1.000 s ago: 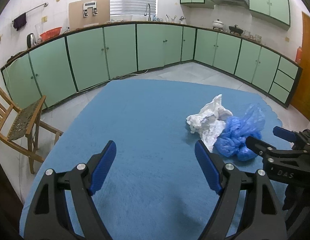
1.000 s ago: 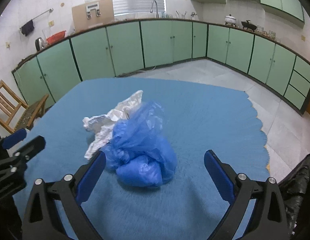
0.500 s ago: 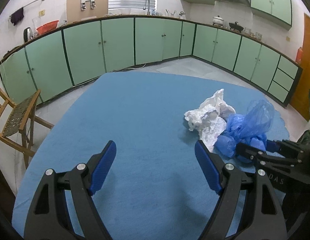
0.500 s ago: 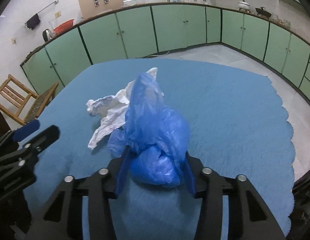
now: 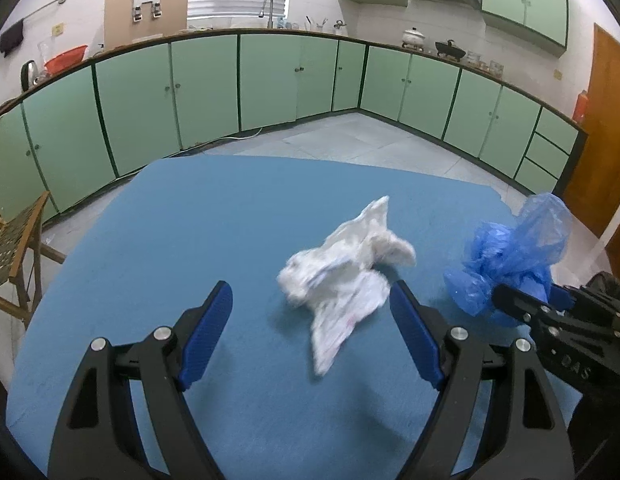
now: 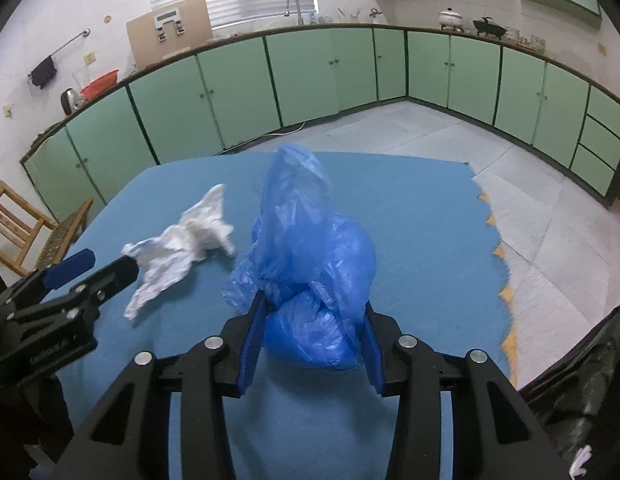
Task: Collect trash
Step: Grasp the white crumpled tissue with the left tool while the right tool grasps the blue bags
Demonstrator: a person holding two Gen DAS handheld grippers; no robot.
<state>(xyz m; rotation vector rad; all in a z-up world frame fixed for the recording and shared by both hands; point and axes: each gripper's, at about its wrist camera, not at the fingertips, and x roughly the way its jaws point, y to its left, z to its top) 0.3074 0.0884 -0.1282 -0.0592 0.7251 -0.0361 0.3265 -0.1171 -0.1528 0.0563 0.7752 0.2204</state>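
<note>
A blue plastic bag [image 6: 310,240] bulges up between the pads of my right gripper [image 6: 314,304]. The jaws are closing and press on its lower part. In the left wrist view the same blue bag [image 5: 514,256] sits at the right, clear of the crumpled white paper [image 5: 342,276]. My left gripper [image 5: 310,292] is open just above the blue tablecloth [image 5: 189,220]. The paper lies in front of its right finger and partly between the fingertips, untouched. The right wrist view shows the paper [image 6: 177,252] just beyond the left gripper [image 6: 107,266].
A black trash bag [image 6: 582,380] hangs at the table's right edge, near my right gripper. A wooden chair [image 5: 13,256] stands off the table's left side. Green cabinets [image 5: 269,80] ring the tiled floor beyond the table.
My right gripper shut on the blue bag and drew it away from the white paper. My left gripper moved toward the paper, which now lies by its fingertips.
</note>
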